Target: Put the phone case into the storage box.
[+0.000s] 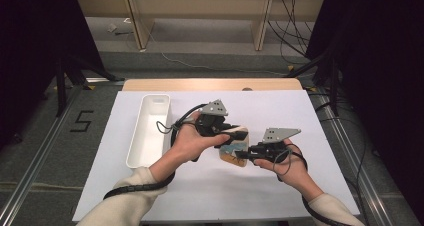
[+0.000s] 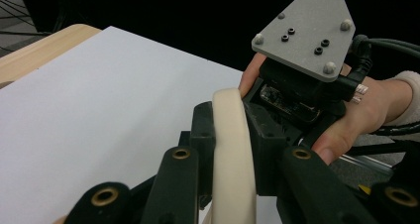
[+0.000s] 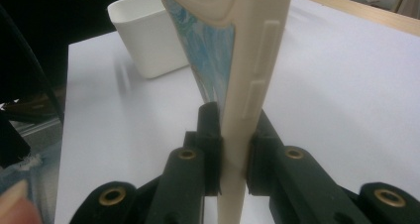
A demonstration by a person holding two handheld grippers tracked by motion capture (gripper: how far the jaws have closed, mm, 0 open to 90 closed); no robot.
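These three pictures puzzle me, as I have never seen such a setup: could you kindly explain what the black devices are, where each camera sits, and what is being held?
A person sits at a table covered in white and holds a hand-operated two-jaw gripper in each hand. The high view looks down from above: the left gripper and the right gripper meet in the middle. The other two pictures come from cameras riding on the grippers, looking along their black jaws. Both grippers clamp the same thing, a cream-coloured phone case with a blue marbled inner face; in the left gripper view its edge shows between the jaws. A long white tray lies to the left of the hands.
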